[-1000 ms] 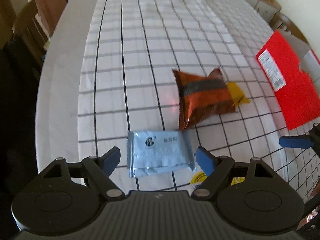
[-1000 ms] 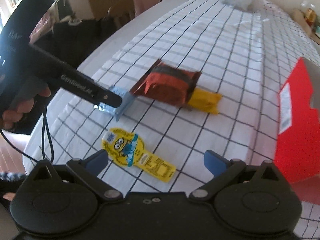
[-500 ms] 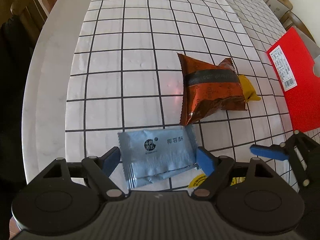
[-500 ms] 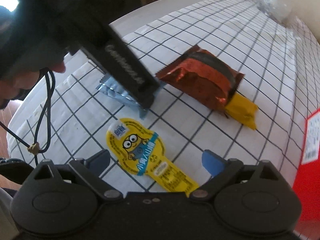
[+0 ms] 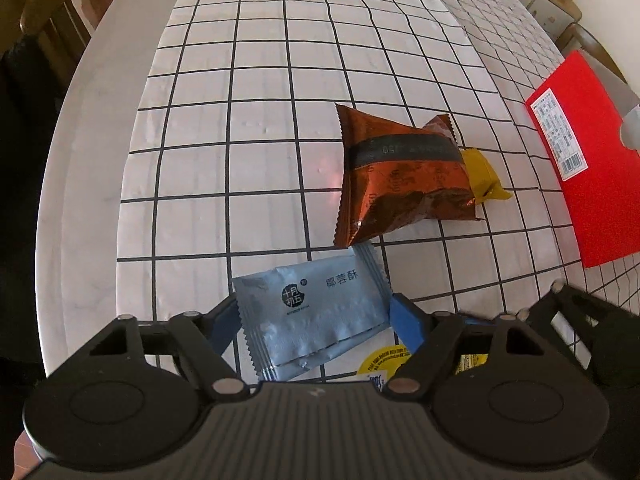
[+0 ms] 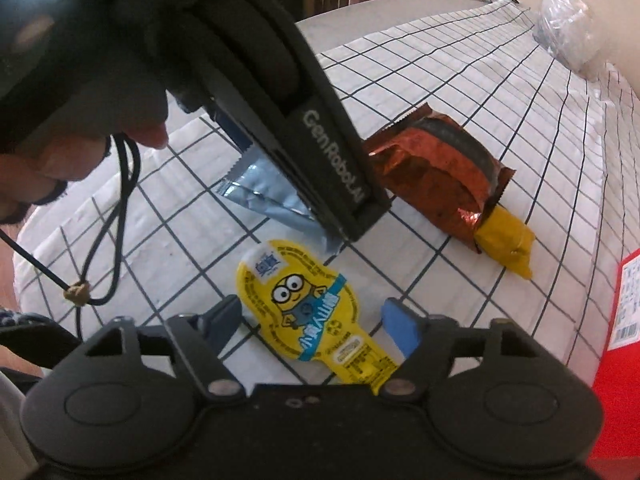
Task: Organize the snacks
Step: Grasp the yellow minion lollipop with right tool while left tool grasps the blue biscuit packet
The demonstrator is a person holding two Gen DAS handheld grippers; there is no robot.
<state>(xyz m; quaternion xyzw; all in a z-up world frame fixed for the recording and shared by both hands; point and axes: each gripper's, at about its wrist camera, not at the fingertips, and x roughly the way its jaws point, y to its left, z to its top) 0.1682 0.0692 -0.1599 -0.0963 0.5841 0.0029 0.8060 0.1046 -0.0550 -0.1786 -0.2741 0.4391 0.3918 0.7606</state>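
the left gripper (image 5: 316, 322) has just been closing and now clamps the pale blue snack packet (image 5: 316, 316), lifting one end off the checked tablecloth (image 5: 256, 140). the right gripper (image 6: 312, 326) has been narrowing around the yellow minion pouch (image 6: 308, 308), pads not clearly touching. both pickups look underway. at one o'clock, the orange-brown packet (image 5: 404, 176) covers most of a yellow wrapper (image 5: 482, 178); the red box (image 5: 584, 160) is cut off.
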